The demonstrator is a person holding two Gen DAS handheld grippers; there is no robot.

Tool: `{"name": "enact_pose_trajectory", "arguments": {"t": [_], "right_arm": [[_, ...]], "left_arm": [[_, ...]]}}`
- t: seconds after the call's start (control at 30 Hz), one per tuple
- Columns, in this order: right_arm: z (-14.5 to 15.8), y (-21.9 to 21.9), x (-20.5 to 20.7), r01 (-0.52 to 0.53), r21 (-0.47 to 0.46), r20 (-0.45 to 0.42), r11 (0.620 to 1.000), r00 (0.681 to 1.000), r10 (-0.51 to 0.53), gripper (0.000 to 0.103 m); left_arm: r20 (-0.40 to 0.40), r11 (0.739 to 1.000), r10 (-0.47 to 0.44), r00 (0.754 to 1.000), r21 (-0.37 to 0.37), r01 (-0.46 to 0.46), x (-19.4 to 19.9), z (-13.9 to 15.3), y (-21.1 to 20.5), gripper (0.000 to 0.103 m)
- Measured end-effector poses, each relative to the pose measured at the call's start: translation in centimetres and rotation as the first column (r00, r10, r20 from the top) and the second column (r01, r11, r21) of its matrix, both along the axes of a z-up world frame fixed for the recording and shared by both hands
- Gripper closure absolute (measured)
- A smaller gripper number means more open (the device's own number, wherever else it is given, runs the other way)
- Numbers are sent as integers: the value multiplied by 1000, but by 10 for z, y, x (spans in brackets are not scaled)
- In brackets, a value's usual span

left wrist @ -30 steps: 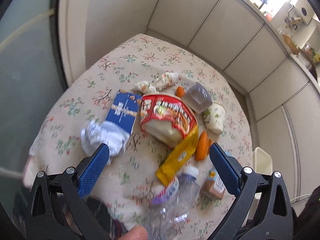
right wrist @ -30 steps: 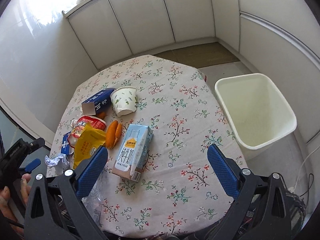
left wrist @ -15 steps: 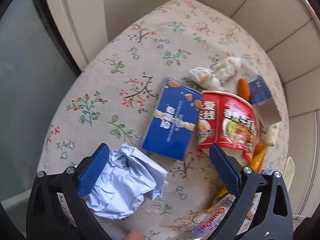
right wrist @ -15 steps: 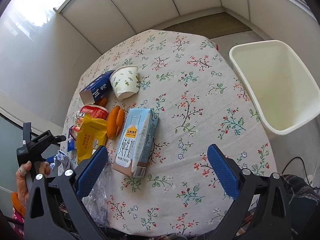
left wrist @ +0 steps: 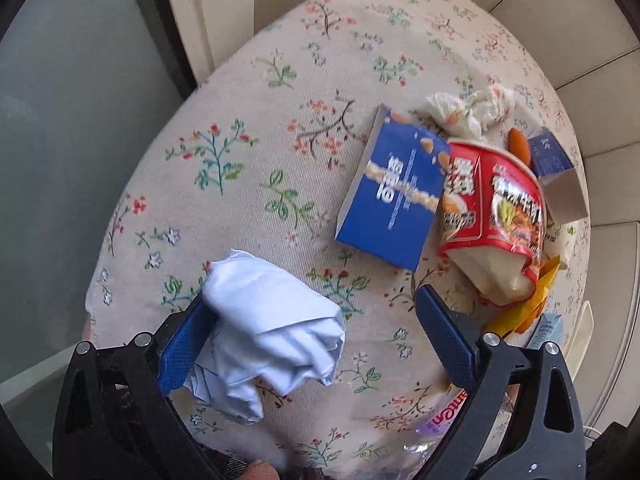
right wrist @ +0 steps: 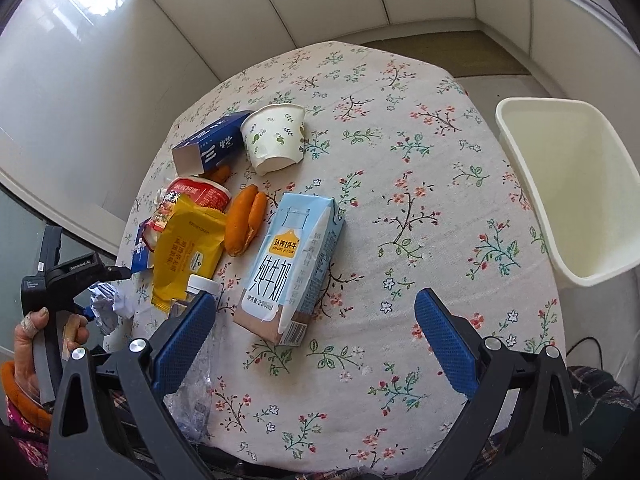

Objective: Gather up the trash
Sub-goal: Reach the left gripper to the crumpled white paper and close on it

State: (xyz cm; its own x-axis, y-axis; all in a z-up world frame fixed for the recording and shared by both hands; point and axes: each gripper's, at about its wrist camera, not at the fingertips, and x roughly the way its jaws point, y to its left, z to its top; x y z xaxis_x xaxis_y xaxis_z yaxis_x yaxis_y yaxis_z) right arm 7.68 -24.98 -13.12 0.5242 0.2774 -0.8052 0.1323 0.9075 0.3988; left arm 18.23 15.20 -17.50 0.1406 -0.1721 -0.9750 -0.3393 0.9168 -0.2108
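the left gripper [left wrist: 316,332] stood wide around the crumpled white paper ball [left wrist: 272,328]; the right gripper [right wrist: 316,336] gaped wide above the smooth rectangular milk carton [right wrist: 292,264].

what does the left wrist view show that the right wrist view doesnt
Only the left wrist view shows the flat blue snack box face up, the crumpled white wrapper behind the noodle cup, and the crumpled paper ball lying between the open fingers of the left claw.

Only the right wrist view shows the milk carton, the floral paper cup, the white bin beside the table, and the open right claw.

Both show the red noodle cup, the yellow packet and the floral tablecloth.
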Motion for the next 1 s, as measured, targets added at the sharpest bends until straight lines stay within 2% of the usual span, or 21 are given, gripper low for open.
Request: {"name": "enact_pose_trajectory", "arguments": {"t": [0.03,0.17,0.23,0.3,0.43,0.6,0.7,0.8,0.87,1.0], "right_arm": [[0,1,0,-4,-2,-3,1000,1000,4,6],[-2,1,1,-6,6,-10,1000,1000,6,6],[-3,1,2,-7,25,-6,1000,1000,7,6],[-4,2,1,-7,41,0,999,1000,7,6],[-4,9,1,-25,29,5,999,1000,25,6],[3,23,5,-50,13,20,999,999,49,6],[13,46,18,-82,-22,20,996,996,82,6],[25,78,37,-127,-72,26,989,991,130,6],[29,104,54,-163,-102,-7,981,987,164,6],[26,151,80,-229,-123,-96,966,971,218,6]], "left_arm": [[-10,1000,-1,1000,-5,1,-1,-3,2,12],[-2,1000,6,1000,-10,-6,-4,-3,9,48],[13,1000,-21,1000,-11,21,-6,-1,7,58],[29,998,-58,998,-20,58,-7,1,2,59],[131,989,-88,987,-106,103,-9,13,-10,60],[264,980,-85,961,-154,129,-8,32,-21,60],[323,976,-93,942,-156,150,-6,42,-30,60],[379,986,-117,918,-64,152,-4,55,-40,60],[405,990,-123,906,-14,141,-14,62,-26,60],[425,997,-83,901,34,76,-14,66,-10,60]]}}
